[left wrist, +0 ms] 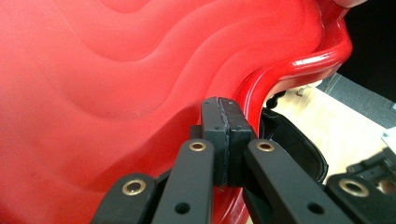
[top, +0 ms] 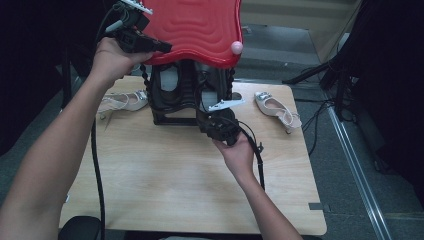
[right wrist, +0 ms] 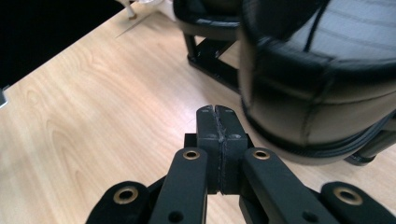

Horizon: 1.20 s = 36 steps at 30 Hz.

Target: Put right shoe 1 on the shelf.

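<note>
Here the red lid (top: 200, 27) stands raised above the black case (top: 175, 97).

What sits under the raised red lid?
Under the red lid stands a black container on the table. Its inside is dark and partly covered by the lid, so any contents can't be seen.

Open near half, crowded far edge

Your near half of the wooden table (top: 165, 190) lies bare; at the far edge the black rack (top: 177, 97) under its raised red lid (top: 200, 30) blocks the middle; white sandals (top: 122, 101) (top: 277, 109) flank it, leaving narrow gaps.
</note>
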### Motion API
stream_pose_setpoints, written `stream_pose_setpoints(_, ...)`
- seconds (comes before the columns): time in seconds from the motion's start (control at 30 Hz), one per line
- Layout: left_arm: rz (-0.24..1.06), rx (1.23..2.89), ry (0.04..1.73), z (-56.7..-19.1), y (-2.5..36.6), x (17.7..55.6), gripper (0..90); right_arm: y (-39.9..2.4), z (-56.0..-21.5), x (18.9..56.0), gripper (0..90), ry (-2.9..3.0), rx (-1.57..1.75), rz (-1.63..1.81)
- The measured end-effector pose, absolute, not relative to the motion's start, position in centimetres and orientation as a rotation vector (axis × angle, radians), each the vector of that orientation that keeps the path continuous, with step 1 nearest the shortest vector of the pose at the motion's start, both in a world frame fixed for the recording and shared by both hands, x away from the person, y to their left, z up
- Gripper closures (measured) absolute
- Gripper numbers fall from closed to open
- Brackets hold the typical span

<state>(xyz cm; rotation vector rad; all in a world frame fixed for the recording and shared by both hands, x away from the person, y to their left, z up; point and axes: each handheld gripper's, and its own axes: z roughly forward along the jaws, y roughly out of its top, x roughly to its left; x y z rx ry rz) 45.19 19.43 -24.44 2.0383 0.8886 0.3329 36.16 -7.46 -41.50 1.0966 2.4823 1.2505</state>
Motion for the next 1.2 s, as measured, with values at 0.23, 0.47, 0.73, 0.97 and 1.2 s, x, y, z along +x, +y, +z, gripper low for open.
stream_pose_setpoints(0.23, 0.331, 2.038, 0.892, -24.4, 19.4, 45.2, 90.0, -7.4, -41.3, 37.3, 90.0, 2.488, 1.108, 1.26)
stream_pose_setpoints(0.47, 0.332, 2.039, 0.892, -24.4, 19.4, 45.2, 90.0, -7.5, -40.9, 38.6, 90.0, 2.48, 1.11, 1.242)
stream_pose_setpoints(0.73, 0.331, 2.04, 0.894, -24.4, 19.4, 45.2, 90.0, -7.2, -40.5, 40.2, 90.0, 2.426, 1.156, 1.288)
stream_pose_setpoints(0.97, 0.332, 2.038, 0.894, -24.4, 19.4, 45.1, 90.0, -6.7, -40.2, 41.9, 90.0, 2.39, 1.186, 1.296)
stream_pose_setpoints(1.2, 0.34, 2.036, 0.894, -24.4, 19.3, 45.1, 90.0, -6.7, -40.2, 42.8, 90.0, 2.328, 1.192, 1.283)
